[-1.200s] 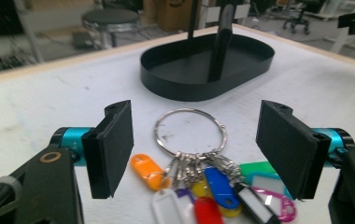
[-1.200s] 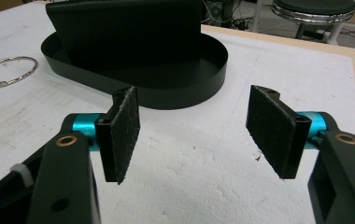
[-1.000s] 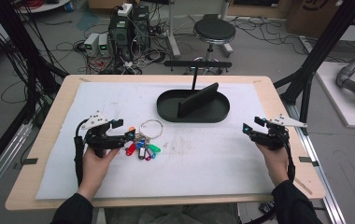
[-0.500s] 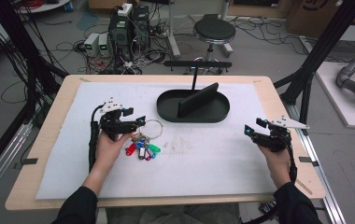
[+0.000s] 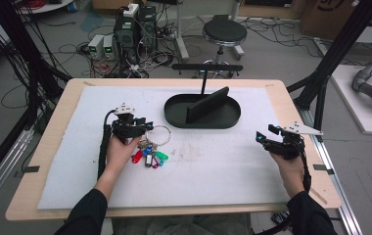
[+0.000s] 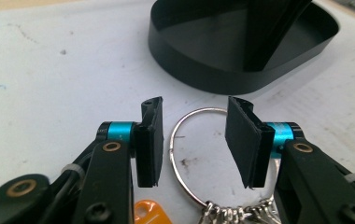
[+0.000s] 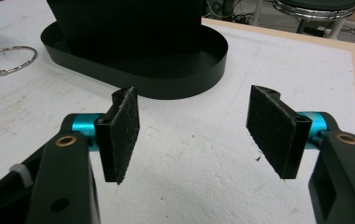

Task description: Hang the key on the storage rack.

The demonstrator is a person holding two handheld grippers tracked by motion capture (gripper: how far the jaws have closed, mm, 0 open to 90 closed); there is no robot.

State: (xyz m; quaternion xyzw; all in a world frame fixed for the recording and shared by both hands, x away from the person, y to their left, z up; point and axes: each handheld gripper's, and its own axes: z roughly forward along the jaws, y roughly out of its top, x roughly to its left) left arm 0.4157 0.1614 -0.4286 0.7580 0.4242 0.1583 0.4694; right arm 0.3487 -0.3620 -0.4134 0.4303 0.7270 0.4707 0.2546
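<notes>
A mat (image 5: 213,171) covered most of the table (image 5: 52,147). The tray (image 5: 174,110) stood near the far edge, about midway, with an upright divider (image 5: 206,105) in it. The key ring (image 5: 160,134) lay just before the tray's left end, its tags (image 5: 150,157) nearer the front edge.

Black oval tray (image 5: 174,113) with upright divider (image 5: 207,105) blocks the far centre of the surface (image 5: 213,171). Key ring (image 5: 158,134) with coloured tags (image 5: 149,157) lies just beside its near-left rim; narrow gap between them. Open white mat between the tray and right gripper (image 5: 267,138); near centre unobstructed.
</notes>
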